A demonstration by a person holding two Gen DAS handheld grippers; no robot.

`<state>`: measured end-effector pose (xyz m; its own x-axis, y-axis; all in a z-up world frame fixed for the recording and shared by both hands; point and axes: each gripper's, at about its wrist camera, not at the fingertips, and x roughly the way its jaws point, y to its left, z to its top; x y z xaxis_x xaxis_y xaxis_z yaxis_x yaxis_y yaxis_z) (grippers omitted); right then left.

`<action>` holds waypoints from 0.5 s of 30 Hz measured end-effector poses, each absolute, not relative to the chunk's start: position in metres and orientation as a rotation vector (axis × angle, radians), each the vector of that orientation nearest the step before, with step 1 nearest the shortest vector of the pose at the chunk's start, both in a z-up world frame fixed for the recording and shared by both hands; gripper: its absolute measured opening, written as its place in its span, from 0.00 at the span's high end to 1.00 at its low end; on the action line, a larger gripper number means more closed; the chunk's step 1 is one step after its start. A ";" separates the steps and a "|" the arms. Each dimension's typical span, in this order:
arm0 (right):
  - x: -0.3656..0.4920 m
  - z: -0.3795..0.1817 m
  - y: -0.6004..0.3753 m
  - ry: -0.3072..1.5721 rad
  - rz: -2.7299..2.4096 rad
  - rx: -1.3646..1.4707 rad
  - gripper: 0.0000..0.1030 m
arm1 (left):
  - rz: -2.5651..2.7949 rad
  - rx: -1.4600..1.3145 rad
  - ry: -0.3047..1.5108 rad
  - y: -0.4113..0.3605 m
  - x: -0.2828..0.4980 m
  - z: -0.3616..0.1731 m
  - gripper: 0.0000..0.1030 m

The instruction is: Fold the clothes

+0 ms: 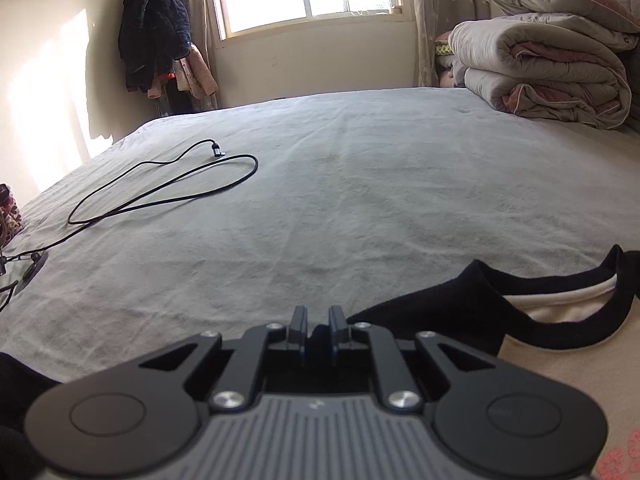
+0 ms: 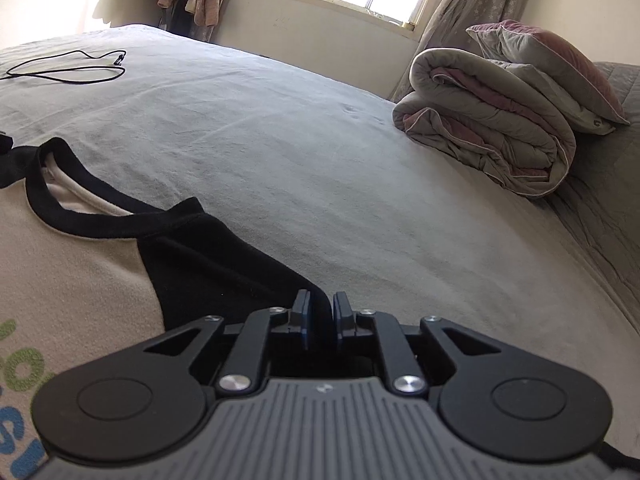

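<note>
A cream sweatshirt with black sleeves and black collar lies flat on the grey bed sheet (image 1: 320,200). In the left wrist view the sweatshirt (image 1: 460,312) lies at the lower right, and my left gripper (image 1: 319,316) is shut on black fabric at its left shoulder. In the right wrist view the sweatshirt (image 2: 80,264) fills the lower left, with green and blue lettering at the edge. My right gripper (image 2: 321,304) is shut on the black fabric of the right sleeve.
A black cable (image 1: 160,188) loops over the far left of the bed and shows in the right wrist view (image 2: 64,66) too. A folded quilt (image 1: 552,76) with a pillow lies at the far right (image 2: 492,136). Clothes hang by the window (image 1: 156,32).
</note>
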<state>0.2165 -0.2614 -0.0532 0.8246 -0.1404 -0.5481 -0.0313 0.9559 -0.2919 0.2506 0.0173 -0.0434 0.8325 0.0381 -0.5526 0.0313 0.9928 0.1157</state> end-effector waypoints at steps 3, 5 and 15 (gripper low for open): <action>0.194 -0.036 -0.272 0.608 -0.062 -0.199 0.69 | -0.009 0.061 0.558 0.025 0.223 -0.028 0.55; 0.173 -0.024 -0.281 0.615 -0.059 -0.107 0.63 | -0.019 0.037 0.561 0.033 0.202 -0.021 0.54; 0.073 -0.001 -0.298 0.711 -0.014 0.160 0.63 | -0.021 -0.122 0.643 0.090 0.090 -0.009 0.50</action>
<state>0.0726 -0.2978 -0.0011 0.7583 0.0417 -0.6506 0.0673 0.9876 0.1417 0.0904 0.0898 -0.0091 0.8001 -0.0575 -0.5971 -0.0179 0.9927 -0.1196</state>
